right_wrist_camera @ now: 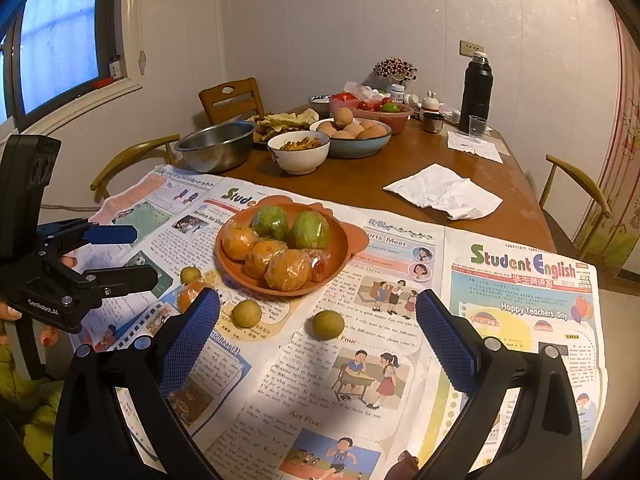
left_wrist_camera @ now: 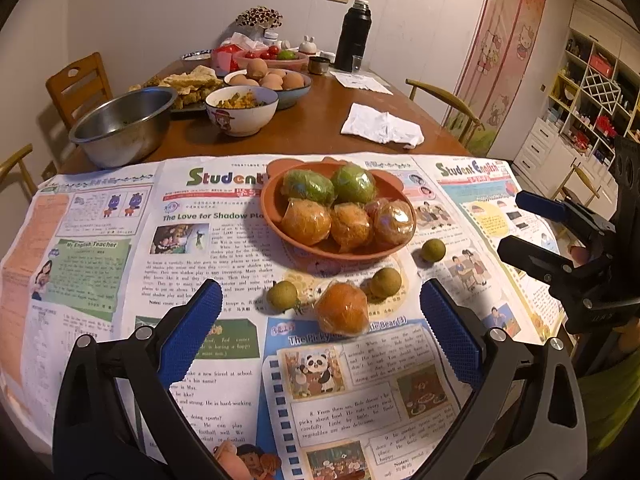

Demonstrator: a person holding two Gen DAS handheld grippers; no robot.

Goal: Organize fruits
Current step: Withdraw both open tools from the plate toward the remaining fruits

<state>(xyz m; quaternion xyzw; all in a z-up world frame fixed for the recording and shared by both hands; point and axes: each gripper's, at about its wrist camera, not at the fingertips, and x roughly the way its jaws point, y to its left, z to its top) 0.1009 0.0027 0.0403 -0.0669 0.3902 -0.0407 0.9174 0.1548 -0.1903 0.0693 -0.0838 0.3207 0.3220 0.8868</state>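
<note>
Orange and green plastic-wrapped fruits fill the terracotta-coloured bowl (left_wrist_camera: 394, 240) on the newspaper (left_wrist_camera: 100, 264) covering the near end of the table (left_wrist_camera: 320, 120), while one wrapped orange (left_wrist_camera: 342, 308) and three small round greenish fruits, possibly longans, lie loose on the paper just in front of it. Left gripper (left_wrist_camera: 320, 320) hangs above the wrapped orange with jaws wide and empty. Right gripper (right_wrist_camera: 318, 334) hovers over the nearest small fruit (right_wrist_camera: 328, 324), jaws equally wide, holding nothing.

Both handheld tools share one build: the left black plastic gripper (left_wrist_camera: 320, 312) and the right black plastic gripper (right_wrist_camera: 318, 316) have silver screws at the joints. Their fingers (left_wrist_camera: 192, 330) wear blue dimpled pads. White lettering marks the left one's body, and a yellow-green sleeve (right_wrist_camera: 28, 412) shows beneath it.
</note>
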